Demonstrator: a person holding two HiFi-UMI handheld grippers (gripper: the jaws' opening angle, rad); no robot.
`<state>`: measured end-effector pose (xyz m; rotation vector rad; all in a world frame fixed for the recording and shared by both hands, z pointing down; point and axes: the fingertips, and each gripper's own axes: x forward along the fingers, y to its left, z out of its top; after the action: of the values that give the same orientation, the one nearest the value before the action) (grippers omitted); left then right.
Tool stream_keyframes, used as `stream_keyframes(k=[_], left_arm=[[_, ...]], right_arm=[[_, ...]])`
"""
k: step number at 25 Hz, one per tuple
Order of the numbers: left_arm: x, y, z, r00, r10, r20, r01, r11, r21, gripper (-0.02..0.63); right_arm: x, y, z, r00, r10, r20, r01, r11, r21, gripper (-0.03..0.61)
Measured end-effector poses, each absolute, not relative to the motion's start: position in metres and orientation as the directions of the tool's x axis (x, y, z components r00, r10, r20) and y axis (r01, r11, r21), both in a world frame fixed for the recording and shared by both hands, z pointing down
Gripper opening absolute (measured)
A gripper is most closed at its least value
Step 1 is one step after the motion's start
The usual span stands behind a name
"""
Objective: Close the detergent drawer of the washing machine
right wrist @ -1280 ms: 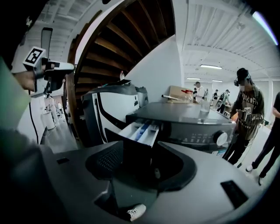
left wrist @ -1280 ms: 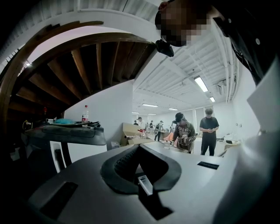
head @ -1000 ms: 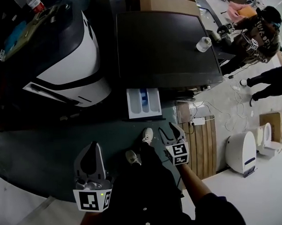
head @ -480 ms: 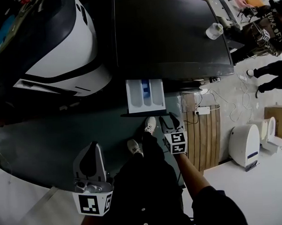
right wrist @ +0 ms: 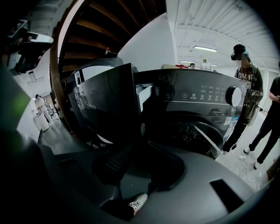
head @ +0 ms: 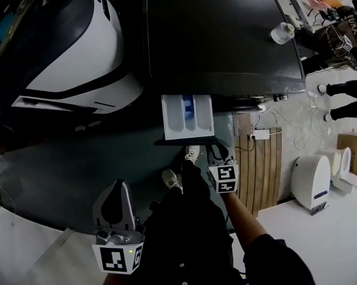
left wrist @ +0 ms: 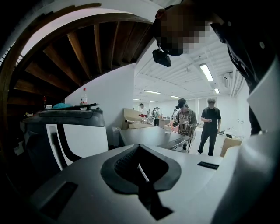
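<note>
Drawer (head: 187,116) is sticking out open from the washer (head: 222,44) front; you're holding the right hand-held gripper (right wrist: 139,146) near it, jaws slightly apart, empty; left hand-held gripper (left wrist: 138,151) is hanging well back, jaws together.

Gap between drawer (head: 187,117) front and my right gripper (head: 217,157) is clear. White machine (head: 76,61) crowds the left; my shoes (head: 192,154) stand just beside the gap.

The floor (head: 62,172) is carrying the washer (head: 222,44), a slatted wooden board (head: 264,171), a power strip (head: 260,134) and a white unit (head: 310,178).
</note>
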<state>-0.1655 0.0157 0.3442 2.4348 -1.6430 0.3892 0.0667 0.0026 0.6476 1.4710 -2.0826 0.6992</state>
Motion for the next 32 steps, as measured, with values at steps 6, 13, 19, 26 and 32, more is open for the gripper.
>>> stream_keyframes(k=[6, 13, 19, 26, 32], left_arm=[[-0.166, 0.015, 0.348, 0.353, -0.878, 0.324, -0.928, -0.372, 0.004, 0.014], [-0.165, 0.012, 0.353, 0.351, -0.875, 0.332, -0.929, -0.37, 0.008, 0.014], [-0.163, 0.011, 0.356, 0.353, -0.872, 0.338, -0.929, -0.37, 0.016, 0.014], [-0.163, 0.01, 0.358, 0.347, -0.873, 0.342, -0.931, -0.364, 0.016, 0.014], [-0.16, 0.009, 0.358, 0.348, -0.873, 0.342, -0.931, -0.364, 0.017, 0.014]], right_arm=[[0.064, 0.003, 0.647, -0.321, -0.692, 0.646, -0.94, 0.318, -0.127, 0.107], [0.062, 0.002, 0.647, -0.342, -0.671, 0.658, -0.922, 0.373, -0.099, 0.078], [0.063, 0.001, 0.647, -0.331, -0.664, 0.67, -0.922, 0.379, -0.08, 0.078], [0.064, -0.001, 0.646, -0.335, -0.66, 0.673, -0.917, 0.394, -0.07, 0.08], [0.065, -0.006, 0.644, -0.336, -0.668, 0.664, -0.917, 0.393, -0.068, 0.077]])
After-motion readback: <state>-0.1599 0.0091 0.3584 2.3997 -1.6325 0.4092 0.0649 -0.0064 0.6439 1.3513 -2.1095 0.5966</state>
